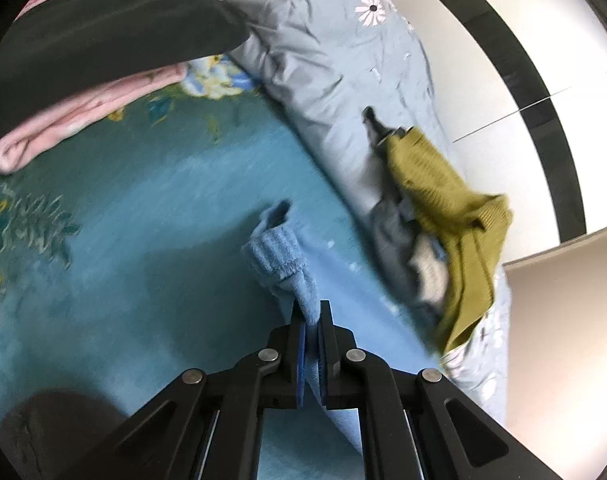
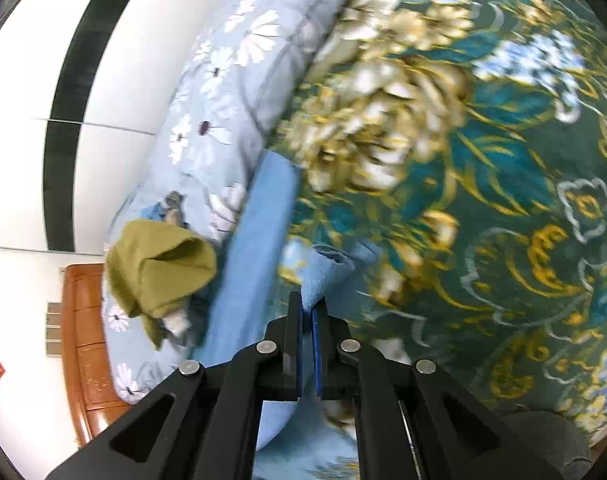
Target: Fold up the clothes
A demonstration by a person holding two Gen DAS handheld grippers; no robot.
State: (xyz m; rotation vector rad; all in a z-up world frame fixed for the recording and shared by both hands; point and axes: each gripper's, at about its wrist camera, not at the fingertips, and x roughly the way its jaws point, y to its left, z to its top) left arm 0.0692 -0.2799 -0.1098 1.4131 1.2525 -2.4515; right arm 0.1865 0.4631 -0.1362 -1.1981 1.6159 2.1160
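At the bottom centre of each wrist view, a gripper pinches the light blue knit garment [image 1: 281, 256]: the left gripper [image 1: 312, 320] near a ribbed cuff, the right gripper [image 2: 307, 314] on another edge. The garment hangs above the teal floral blanket [image 2: 483, 160]. An olive sweater [image 1: 443, 200] lies at right on the daisy-print quilt [image 1: 323, 48].

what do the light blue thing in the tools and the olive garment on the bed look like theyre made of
Light blue garment: looks like soft fleece or chenille knit, matte and fuzzy, with a ribbed cuff. Olive garment: seems a ribbed knit, perhaps wool or acrylic; fine ridges show and it slumps in soft folds. Fibre can't be told for sure.
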